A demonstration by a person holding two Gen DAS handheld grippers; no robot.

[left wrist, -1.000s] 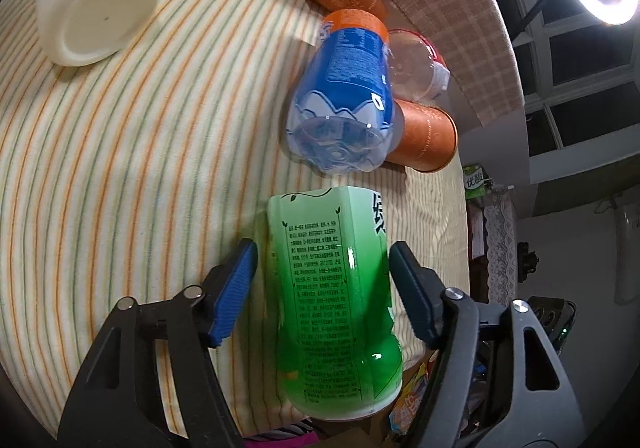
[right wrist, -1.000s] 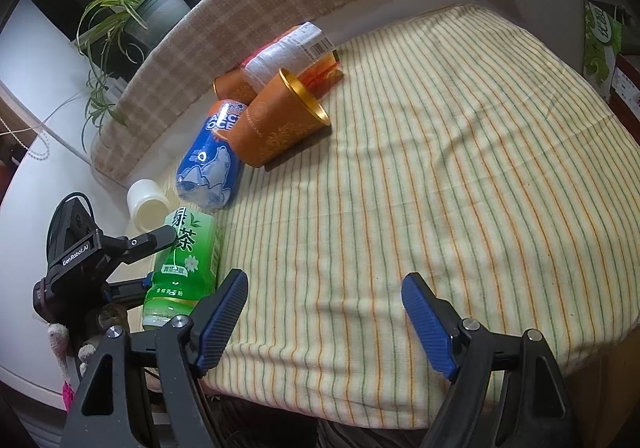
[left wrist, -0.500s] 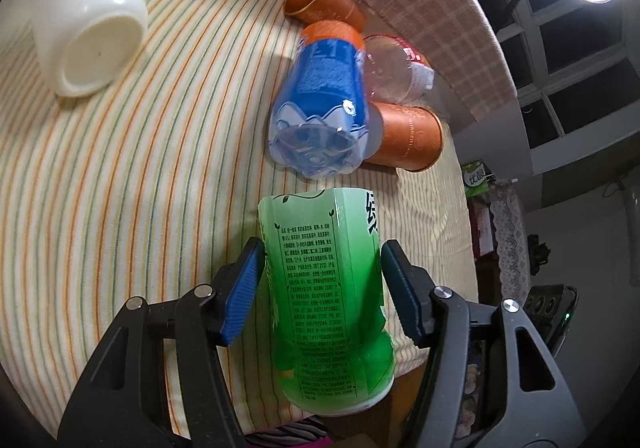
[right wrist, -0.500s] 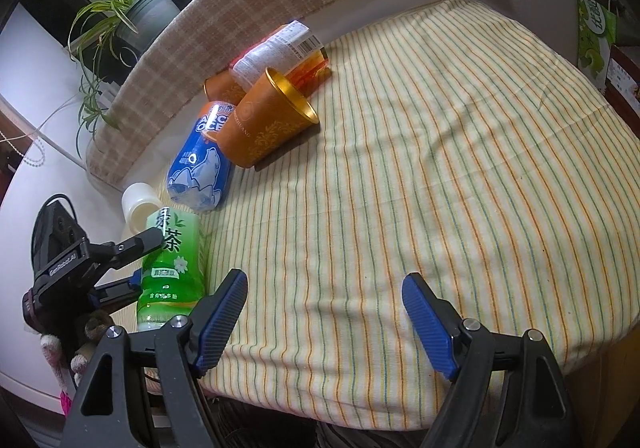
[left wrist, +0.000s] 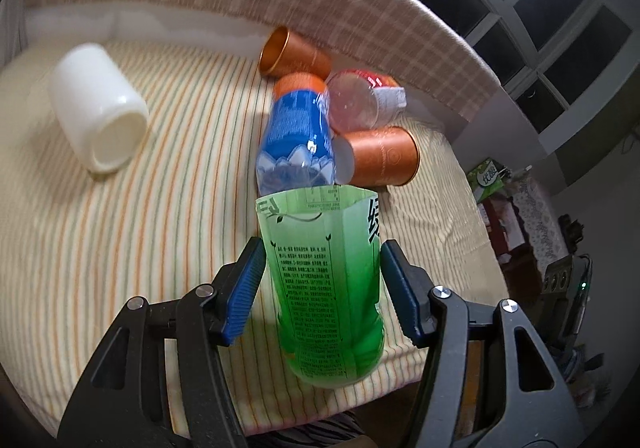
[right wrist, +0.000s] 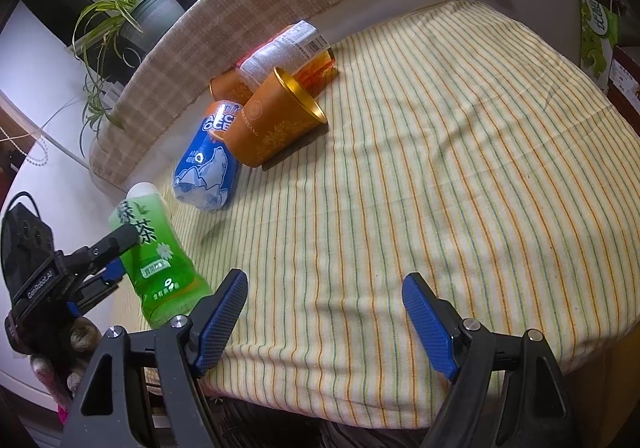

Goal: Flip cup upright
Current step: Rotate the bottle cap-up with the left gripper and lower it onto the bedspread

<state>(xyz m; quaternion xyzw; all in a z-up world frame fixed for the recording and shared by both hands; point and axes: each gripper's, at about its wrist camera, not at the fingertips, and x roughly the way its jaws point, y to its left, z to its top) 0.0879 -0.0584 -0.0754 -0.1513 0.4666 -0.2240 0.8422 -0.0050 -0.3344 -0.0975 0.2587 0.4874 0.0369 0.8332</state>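
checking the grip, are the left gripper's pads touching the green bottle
Cannot tell: in the left wrist view the left gripper flanks the green bottle, with neither clear contact nor a gap.

Counted on the striped cloth — three bottles: green (left wrist: 328, 288), blue (left wrist: 298, 136), red-labelled (left wrist: 360, 104). Two orange cups (left wrist: 380, 156) (left wrist: 290, 54) — one white cup (left wrist: 100, 104).

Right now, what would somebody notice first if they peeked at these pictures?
The bright green tea bottle between the left gripper pads at the near edge of the striped tablecloth. Behind it, a blue bottle and two orange cups lie tumbled together; a white cup lies alone, left.
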